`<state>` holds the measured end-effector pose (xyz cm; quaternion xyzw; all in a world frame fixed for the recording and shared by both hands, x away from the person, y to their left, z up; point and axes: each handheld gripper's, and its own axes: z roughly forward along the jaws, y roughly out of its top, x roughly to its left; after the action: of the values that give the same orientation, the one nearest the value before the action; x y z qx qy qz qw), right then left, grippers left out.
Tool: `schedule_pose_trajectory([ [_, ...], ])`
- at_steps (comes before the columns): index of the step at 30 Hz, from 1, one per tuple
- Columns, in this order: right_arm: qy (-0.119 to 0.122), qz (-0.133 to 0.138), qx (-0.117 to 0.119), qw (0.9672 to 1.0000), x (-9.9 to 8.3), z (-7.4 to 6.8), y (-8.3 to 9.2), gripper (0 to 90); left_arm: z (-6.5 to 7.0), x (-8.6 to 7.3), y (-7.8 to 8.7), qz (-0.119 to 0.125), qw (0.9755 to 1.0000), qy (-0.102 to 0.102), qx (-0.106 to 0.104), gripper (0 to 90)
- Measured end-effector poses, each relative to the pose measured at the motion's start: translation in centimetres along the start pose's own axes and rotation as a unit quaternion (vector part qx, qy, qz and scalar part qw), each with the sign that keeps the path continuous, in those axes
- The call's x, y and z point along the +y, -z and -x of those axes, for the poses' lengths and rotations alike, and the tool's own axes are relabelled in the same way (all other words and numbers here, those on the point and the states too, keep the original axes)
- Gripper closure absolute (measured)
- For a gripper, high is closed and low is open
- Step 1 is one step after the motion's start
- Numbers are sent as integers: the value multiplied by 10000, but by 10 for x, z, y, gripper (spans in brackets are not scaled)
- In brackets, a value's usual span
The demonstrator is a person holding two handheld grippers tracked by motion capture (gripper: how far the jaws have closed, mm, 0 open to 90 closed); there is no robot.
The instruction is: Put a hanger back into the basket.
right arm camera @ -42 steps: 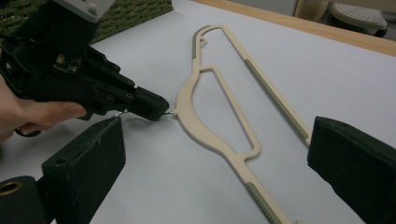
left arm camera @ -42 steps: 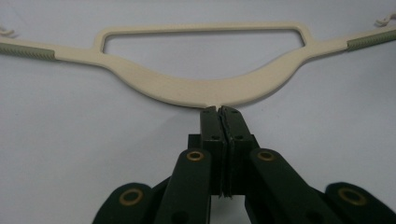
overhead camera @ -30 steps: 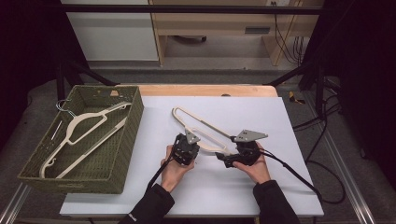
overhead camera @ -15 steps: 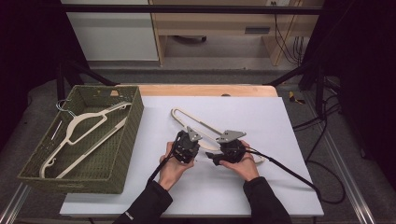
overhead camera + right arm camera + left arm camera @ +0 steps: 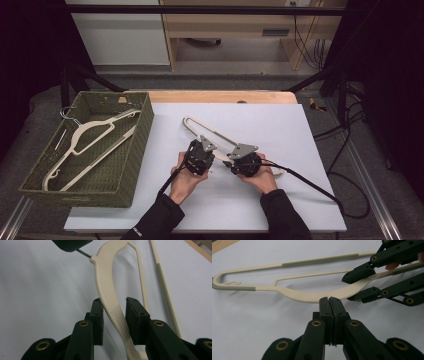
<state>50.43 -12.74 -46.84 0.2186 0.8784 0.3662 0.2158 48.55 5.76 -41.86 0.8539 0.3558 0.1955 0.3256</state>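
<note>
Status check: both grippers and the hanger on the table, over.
Left gripper shut on hanger neck, at the hook wire. Right gripper open, jaws astride the shoulder. Basket at left holds another hanger. Nothing in the way.

I see two black two-jaw grippers built from flat linkage arms. The left gripper (image 5: 200, 156) and right gripper (image 5: 244, 162) each carry a grey three-cornered plate on top. In the left gripper view, my left unit (image 5: 331, 305) shows brass-coloured pivot rivets on its arms and small dark screws in its rectangular black pads (image 5: 325, 315). The right gripper view shows the same rivets and screws on my right unit (image 5: 114, 312). A black cable (image 5: 310, 183) trails from the right gripper; another runs from the left one. The person wears dark long sleeves (image 5: 282, 217) behind the grippers.
</note>
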Motion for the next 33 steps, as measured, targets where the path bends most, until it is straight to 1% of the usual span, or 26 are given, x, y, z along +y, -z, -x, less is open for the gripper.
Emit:
schedule_pose_trajectory([
  [2, 167, 33, 1, 9999, 0, 0, 1, 708, 0, 0, 3, 106, 9999, -16, -7, 881],
  [3, 220, 61, -1, 9997, 0, 0, 2, 714, -2, 1, 6, 178, 9998, 11, -88, 875],
  [4, 236, 65, -22, 9997, 1, 0, 4, 718, -4, 1, 10, 315, 9994, 56, -145, 826],
  [5, 261, 79, -31, 9996, 1, 0, 5, 723, -5, 1, 15, 453, 9988, 93, -160, 751],
  [6, 300, 89, -22, 9995, 1, 1, 6, 727, -7, 1, 21, 553, 9983, 83, -186, 731],
  [7, 267, 96, -28, 9996, 1, 0, 7, 731, -11, 1, 28, 699, 9972, 71, -254, 703],
  [8, 300, 82, -22, 9995, 2, 0, 9, 734, -15, 1, 35, 815, 9962, 73, -311, 659],
  [9, 303, 79, -25, 9995, 2, 0, 10, 738, -19, 0, 43, 894, 9955, 93, -294, 624],
  [10, 333, 74, -8, 9994, 2, 1, 12, 742, -23, 0, 51, 1057, 9938, 145, -321, 585],
  [11, 349, 77, -44, 9994, 3, 1, 13, 745, -27, -1, 58, 1186, 9922, 181, -337, 543],
  [12, 352, 85, -48, 9993, 3, 1, 14, 749, -32, -2, 66, 1276, 9910, 216, -344, 513],
  [14, 374, 93, -78, 9992, 4, 2, 17, 757, -42, -6, 79, 1466, 9883, 202, -380, 445],
  [15, 323, 67, -70, 9994, 4, 1, 19, 760, -45, -8, 84, 1536, 9872, 192, -392, 415],
  [17, 392, 96, -71, 9992, 5, 3, 22, 770, -51, -14, 92, 1608, 9862, 136, -376, 353],
  [18, 355, 77, -103, 9993, 5, 2, 24, 776, -54, -17, 96, 1628, 9858, 91, -392, 319],
  [22, 467, 117, -183, 9987, 7, 4, 32, 799, -60, -31, 105, 1846, 9815, 97, -507, 191],
  [25, 447, 169, -246, 9986, 8, 5, 38, 820, -61, -41, 109, 1911, 9803, 32, -495, 120],
  [27, 463, 221, -286, 9983, 9, 7, 43, 833, -61, -47, 110, 1945, 9795, 48, -518, 92],
  [28, 413, 223, -340, 9983, 9, 7, 46, 838, -61, -49, 110, 1945, 9794, 56, -537, 78],
  [29, 415, 230, -374, 9982, 9, 9, 48, 843, -61, -52, 110, 1952, 9790, 71, -590, 70],
  [30, 392, 248, -399, 9981, 8, 9, 51, 847, -60, -55, 110, 1953, 9785, 82, -659, 69],
  [31, 423, 261, -437, 9978, 8, 11, 53, 851, -59, -58, 110, 1958, 9782, 74, -680, 70],
  [32, 364, 259, -481, 9978, 7, 11, 55, 855, -59, -61, 109, 1949, 9785, 59, -664, 70],
  [33, 399, 274, -520, 9975, 7, 12, 57, 859, -58, -63, 108, 1954, 9784, 86, -670, 70],
])
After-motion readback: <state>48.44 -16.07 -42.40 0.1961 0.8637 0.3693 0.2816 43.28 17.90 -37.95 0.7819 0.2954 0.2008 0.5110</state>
